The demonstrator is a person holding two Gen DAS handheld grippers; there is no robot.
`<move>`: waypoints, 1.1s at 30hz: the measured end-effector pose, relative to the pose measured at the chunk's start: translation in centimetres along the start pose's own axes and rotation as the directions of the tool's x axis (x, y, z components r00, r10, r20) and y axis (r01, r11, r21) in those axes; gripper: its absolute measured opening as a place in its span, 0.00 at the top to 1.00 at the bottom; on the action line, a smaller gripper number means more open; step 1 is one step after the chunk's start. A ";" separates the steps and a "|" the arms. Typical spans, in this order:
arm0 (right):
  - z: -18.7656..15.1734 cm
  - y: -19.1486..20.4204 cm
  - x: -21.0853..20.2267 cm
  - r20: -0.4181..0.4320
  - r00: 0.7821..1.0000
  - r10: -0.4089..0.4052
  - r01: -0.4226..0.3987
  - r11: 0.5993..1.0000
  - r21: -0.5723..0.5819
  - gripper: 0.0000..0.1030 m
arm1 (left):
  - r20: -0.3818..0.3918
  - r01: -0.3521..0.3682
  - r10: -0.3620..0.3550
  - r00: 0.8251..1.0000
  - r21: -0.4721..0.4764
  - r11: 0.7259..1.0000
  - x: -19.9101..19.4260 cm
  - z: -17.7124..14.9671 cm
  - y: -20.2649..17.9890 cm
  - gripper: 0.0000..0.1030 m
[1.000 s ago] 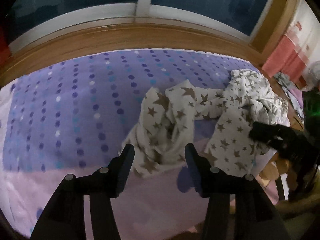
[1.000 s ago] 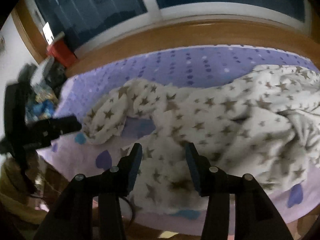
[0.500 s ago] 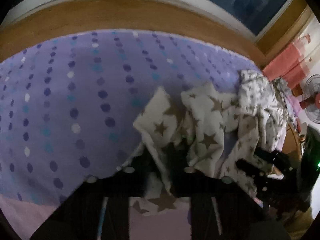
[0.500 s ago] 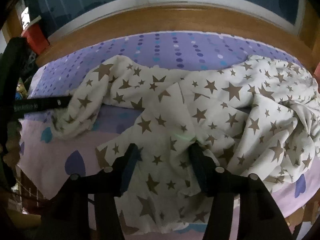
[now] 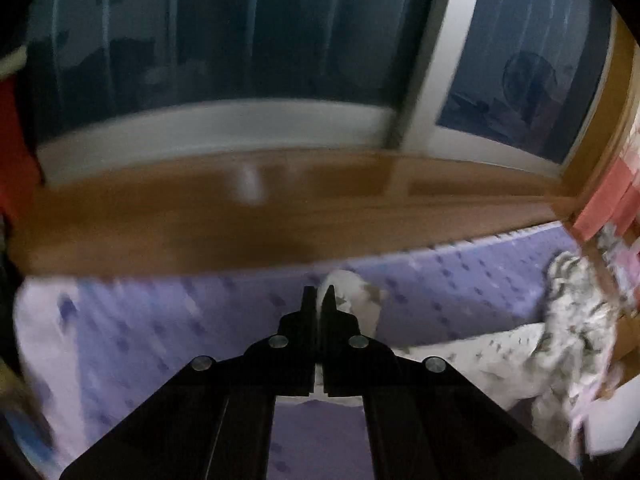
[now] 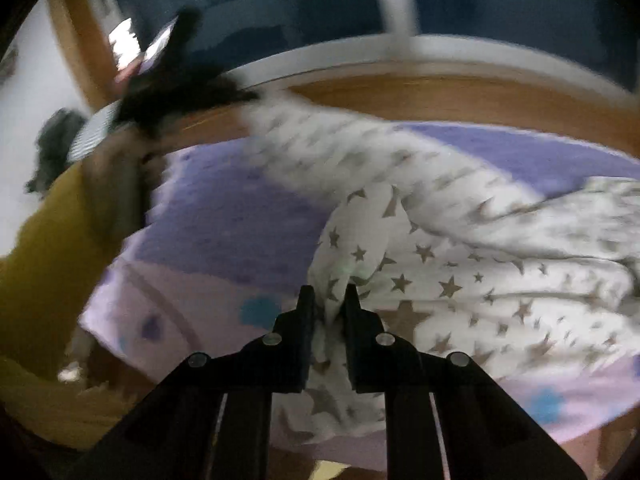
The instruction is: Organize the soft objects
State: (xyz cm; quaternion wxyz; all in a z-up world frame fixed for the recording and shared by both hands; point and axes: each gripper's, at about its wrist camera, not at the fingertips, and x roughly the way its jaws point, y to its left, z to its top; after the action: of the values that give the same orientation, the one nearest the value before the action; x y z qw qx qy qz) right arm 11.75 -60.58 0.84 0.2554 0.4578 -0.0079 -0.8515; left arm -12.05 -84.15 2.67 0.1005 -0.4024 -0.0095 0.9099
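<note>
A white cloth with brown stars [image 6: 460,280] lies crumpled on the bed's purple dotted sheet [image 6: 240,220]. My left gripper [image 5: 319,296] is shut on one corner of the cloth [image 5: 352,300] and holds it above the sheet; the rest trails off to the right [image 5: 560,344]. In the right wrist view that gripper is a black blur [image 6: 176,92] at the top left, with the cloth stretched out from it. My right gripper [image 6: 329,296] is closing, with a fold of the cloth's near edge bunched tight between its fingers.
A wooden ledge [image 5: 200,220] runs behind the bed under a dark window [image 5: 240,40]. Pink fabric [image 5: 608,200] hangs at the right. A person's mustard sleeve [image 6: 48,260] fills the left of the right wrist view. The pale pink bed edge [image 6: 180,320] is close in front.
Both grippers went from open to closed on the star cloth. The left one lifted its corner and swung away toward the window. The right one moved onto the cloth's near edge.
</note>
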 end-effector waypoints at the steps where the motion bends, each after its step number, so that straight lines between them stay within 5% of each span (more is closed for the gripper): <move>1: 0.2 1.4 0.9 -0.017 0.999 0.028 -0.028 1.000 -0.008 0.87 | 0.007 -0.016 0.016 1.000 0.020 1.000 0.3 0.3 0.5 0.99; 6: 0.2 7.2 5.7 -0.079 0.994 0.077 -0.082 0.994 -0.073 0.87 | -0.053 -0.036 0.039 0.998 0.055 0.998 3.0 -0.7 2.6 0.98; 9: 0.0 8.2 8.3 -0.130 0.991 0.041 -0.049 0.997 -0.062 0.84 | -0.125 0.000 0.013 0.992 0.104 0.995 4.4 -2.7 3.2 0.96; 13: 0.1 8.0 6.2 -0.064 0.998 0.010 -0.013 0.999 -0.038 0.81 | -0.175 0.071 -0.046 0.983 0.141 0.988 3.4 -6.0 4.0 0.82; 15: 0.1 7.8 3.7 0.009 1.000 -0.010 0.010 0.999 -0.036 0.63 | -0.183 0.098 -0.073 0.980 0.130 0.987 2.0 -8.1 4.5 0.72; 18: -1.0 6.4 0.0 0.084 0.993 -0.086 0.088 0.996 -0.011 0.34 | -0.212 0.140 -0.115 0.971 0.109 0.984 0.1 -11.0 4.7 0.71; 23: -3.2 4.8 -0.6 0.041 0.993 -0.113 0.113 0.994 0.009 0.32 | -0.258 0.185 -0.160 0.953 0.079 0.979 -2.9 -14.5 3.2 0.65; 27: -4.7 5.3 1.7 -0.013 0.999 -0.030 0.030 1.000 -0.008 0.32 | -0.307 0.303 -0.267 0.914 0.075 0.950 -4.1 -16.1 0.2 0.56; 33: -5.7 8.6 4.5 -0.090 0.992 -0.085 0.079 0.995 -0.067 0.32 | -0.400 0.412 -0.334 0.854 0.124 0.903 -2.7 -17.5 -3.9 0.55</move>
State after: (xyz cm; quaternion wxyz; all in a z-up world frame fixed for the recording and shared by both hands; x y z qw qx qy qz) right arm 17.83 -68.79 -3.85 0.2345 0.4884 0.0498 -0.8390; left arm 3.28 -81.93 -6.80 0.3166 -0.5439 0.0249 0.7767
